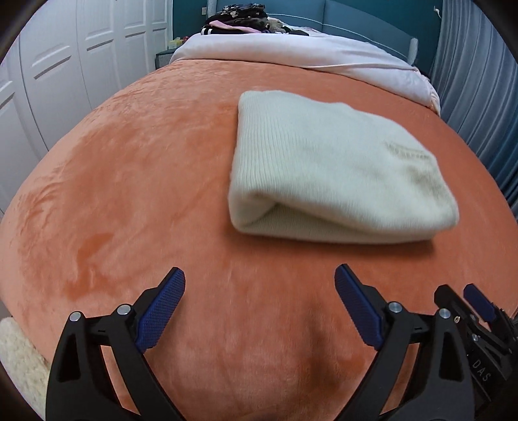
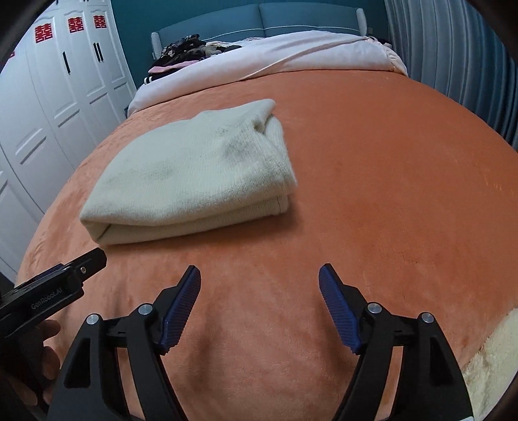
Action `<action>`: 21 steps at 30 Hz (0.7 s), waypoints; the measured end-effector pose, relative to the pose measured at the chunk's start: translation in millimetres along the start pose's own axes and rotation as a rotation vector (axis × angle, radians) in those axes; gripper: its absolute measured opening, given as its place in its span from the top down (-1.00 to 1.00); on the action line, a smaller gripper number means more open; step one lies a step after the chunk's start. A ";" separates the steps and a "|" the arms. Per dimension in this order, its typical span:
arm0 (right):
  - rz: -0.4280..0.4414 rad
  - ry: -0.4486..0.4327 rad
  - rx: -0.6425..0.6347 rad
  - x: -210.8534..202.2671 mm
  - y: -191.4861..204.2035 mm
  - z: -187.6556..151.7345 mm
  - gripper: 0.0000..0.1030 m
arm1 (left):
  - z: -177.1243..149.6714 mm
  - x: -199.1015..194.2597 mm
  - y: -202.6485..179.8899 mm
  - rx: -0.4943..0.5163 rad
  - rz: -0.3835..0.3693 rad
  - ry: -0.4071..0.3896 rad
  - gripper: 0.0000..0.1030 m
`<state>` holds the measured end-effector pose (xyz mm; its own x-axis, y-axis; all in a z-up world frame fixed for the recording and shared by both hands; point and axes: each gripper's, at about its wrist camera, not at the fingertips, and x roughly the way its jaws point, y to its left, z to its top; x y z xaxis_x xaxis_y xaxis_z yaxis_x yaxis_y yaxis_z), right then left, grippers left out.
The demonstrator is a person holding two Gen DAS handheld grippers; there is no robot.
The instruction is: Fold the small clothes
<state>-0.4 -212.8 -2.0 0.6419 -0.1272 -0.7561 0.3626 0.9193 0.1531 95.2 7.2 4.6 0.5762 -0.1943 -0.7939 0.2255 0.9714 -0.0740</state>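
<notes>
The cream knitted sweater (image 1: 327, 168) lies folded into a thick rectangle on my orange bedspread (image 1: 136, 181), its doubled layers showing along the near edge and a faint greyish smudge on its top. From my left tongs' view it sits ahead and to the right; from my right tongs' view the same sweater (image 2: 191, 175) sits ahead and to the left, so it lies between the two, well in front of both. My left tongs (image 1: 259, 298) hang over bare bedspread with the blue pads spread wide apart and nothing between them, clear of the sweater. My right tongs (image 2: 259, 291) are likewise spread wide and empty, also over bare orange bedspread (image 2: 388, 181). In the left view a corner of my right tongs peeks in at the lower right edge; in the right view the body of my left tongs juts in at the lower left, with my hand (image 2: 39, 349) beneath it. Farther back a pale pink quilt (image 1: 291, 51) is bunched across the bed, and behind it a heap of dark clothes (image 1: 239, 19) rests against the blue headboard (image 1: 356, 16). White wardrobe doors (image 2: 58, 97) with red paper cutouts (image 2: 76, 24) stand to the left, and grey-blue curtains (image 2: 453, 58) hang to the right.
</notes>
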 end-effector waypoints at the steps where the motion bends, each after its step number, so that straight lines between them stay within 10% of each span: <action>1: -0.006 -0.005 0.008 -0.9 -1.9 -4.3 -0.45 | -4.2 0.9 -1.7 0.011 0.009 -0.002 -0.77; 21: -0.054 -0.012 -0.064 19.6 -2.5 -31.1 -0.80 | -42.2 18.6 -10.3 0.106 0.040 -0.095 -0.91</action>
<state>-9.8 -205.9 -37.0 0.6310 -0.1817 -0.7542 0.3534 0.9328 0.0710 70.4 -0.7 -34.8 0.6569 -0.1724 -0.7340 0.2798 0.9597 0.0251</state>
